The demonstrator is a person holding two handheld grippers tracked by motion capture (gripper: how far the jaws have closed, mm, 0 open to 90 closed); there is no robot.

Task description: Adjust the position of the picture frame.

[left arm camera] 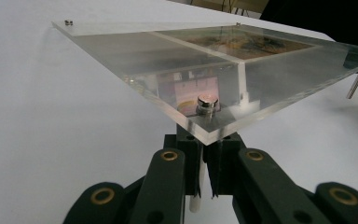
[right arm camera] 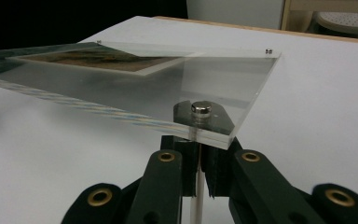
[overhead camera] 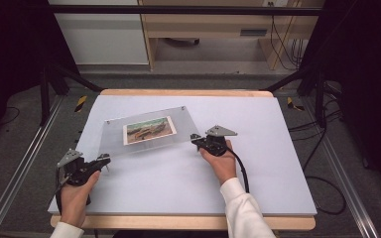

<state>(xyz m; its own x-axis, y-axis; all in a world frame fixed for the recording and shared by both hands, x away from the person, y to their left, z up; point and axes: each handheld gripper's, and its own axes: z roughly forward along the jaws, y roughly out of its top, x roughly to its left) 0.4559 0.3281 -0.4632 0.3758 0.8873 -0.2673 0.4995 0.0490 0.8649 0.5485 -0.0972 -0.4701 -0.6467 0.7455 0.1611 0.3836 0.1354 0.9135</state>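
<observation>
Both hand-held grippers, left point(overhead camera: 104, 159) and right point(overhead camera: 195, 139), were clamped on the thin legs under opposite near corners of a clear acrylic photo frame point(overhead camera: 149, 130), apparently to carry it level just above the white table point(overhead camera: 258, 163).

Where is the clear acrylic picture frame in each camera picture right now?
High view: the acrylic frame sits centre-left, between both grippers.
Left gripper view: its near corner hangs above the jaws.
Right gripper view: its near corner sits above the jaws.
Shared landmark: the landscape print inside it.
</observation>
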